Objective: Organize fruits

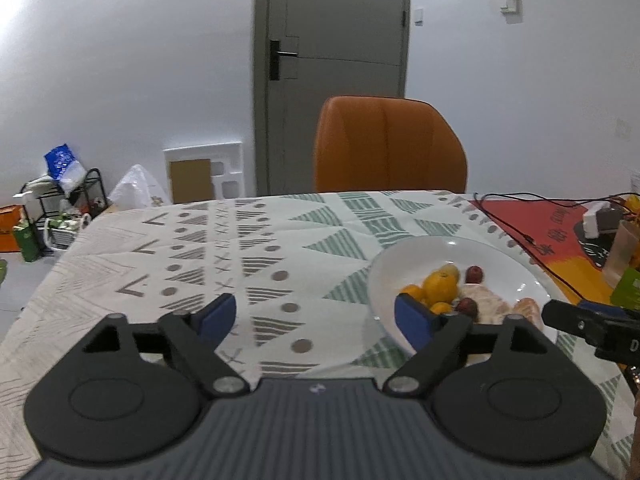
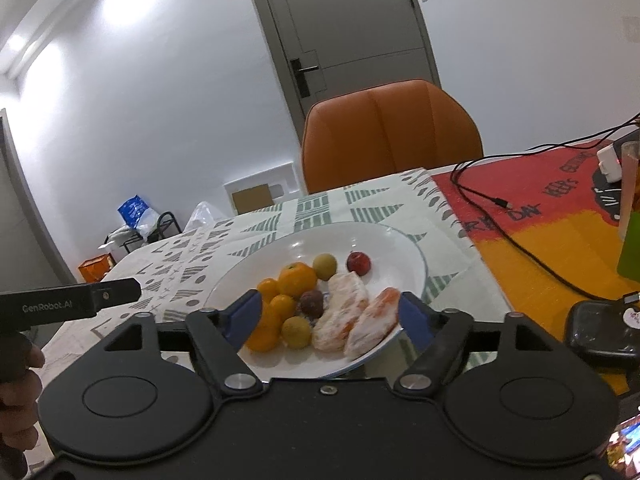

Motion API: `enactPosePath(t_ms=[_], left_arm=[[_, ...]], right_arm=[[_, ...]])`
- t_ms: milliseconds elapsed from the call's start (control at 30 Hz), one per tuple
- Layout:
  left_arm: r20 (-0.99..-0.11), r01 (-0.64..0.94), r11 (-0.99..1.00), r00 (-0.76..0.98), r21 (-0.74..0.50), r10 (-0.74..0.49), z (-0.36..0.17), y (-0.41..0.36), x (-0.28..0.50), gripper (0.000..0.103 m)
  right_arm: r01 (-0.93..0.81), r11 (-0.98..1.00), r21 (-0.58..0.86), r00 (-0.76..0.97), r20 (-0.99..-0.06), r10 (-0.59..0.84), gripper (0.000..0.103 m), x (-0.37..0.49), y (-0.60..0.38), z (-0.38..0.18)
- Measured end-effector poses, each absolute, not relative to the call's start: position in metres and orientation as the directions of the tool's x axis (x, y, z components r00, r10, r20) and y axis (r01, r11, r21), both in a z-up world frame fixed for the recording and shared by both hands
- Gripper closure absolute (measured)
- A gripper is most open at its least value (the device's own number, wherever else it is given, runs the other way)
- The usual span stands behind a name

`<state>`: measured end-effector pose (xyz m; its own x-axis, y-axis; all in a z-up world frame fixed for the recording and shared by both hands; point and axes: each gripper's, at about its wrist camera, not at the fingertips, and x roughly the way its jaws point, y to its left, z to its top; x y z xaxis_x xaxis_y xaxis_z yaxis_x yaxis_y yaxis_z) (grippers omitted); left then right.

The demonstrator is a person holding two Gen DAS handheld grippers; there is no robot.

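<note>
Both hand-held grippers, left (image 1: 316, 318) and right (image 2: 330, 314), spread apart, empty, hovering near white plate (image 2: 404, 248) of fruits (image 2: 298, 280) on bench (image 1: 200, 248).

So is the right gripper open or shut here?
Open: the right gripper has its jaws spread wide over the plate, gripping nothing.

Glossy white ceramic-looking plate (image 2: 404, 256) on matt printed cloth (image 1: 240, 248); smooth orange leather-like chair (image 1: 388, 144).

White round ceramic plate (image 2: 404, 252) on patterned tablecloth (image 2: 280, 212): small orange citrus fruits (image 2: 298, 278), peeled segments (image 2: 346, 310). Right gripper (image 2: 330, 316) empty, jaws spread at plate's near rim.
</note>
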<state>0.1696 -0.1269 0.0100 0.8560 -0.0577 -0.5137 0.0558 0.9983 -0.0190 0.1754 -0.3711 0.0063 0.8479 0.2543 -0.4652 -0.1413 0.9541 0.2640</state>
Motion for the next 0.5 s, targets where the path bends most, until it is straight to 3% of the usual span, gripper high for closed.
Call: enactPosePath(t_ms=[67,233,400,500], left_arm=[[-0.516,0.044,0.999,0.855,-0.021,-0.048,0.011,-0.121,0.166,0.013],[-0.518,0.026,1.000,0.855,-0.010,-0.027,0.014,-0.110,0.157,0.010],[-0.543,0.014,0.999,0.839,-0.035,-0.030,0.016,-0.097,0.150,0.000],[-0.542,0.000,0.999,0.840,-0.037,-0.020,0.018,-0.090,0.143,0.000]], right_arm=[[-0.151,0.952,0.266,0.848,-0.460,0.263,0.013,0.173,-0.367,0.008],[-0.173,0.950,0.258,0.848,-0.452,0.277,0.003,0.166,-0.356,0.014],[-0.185,0.950,0.250,0.842,-0.458,0.284,0.000,0.160,-0.346,0.018],[-0.194,0.950,0.245,0.841,-0.457,0.290,0.000,0.156,-0.341,0.021]])
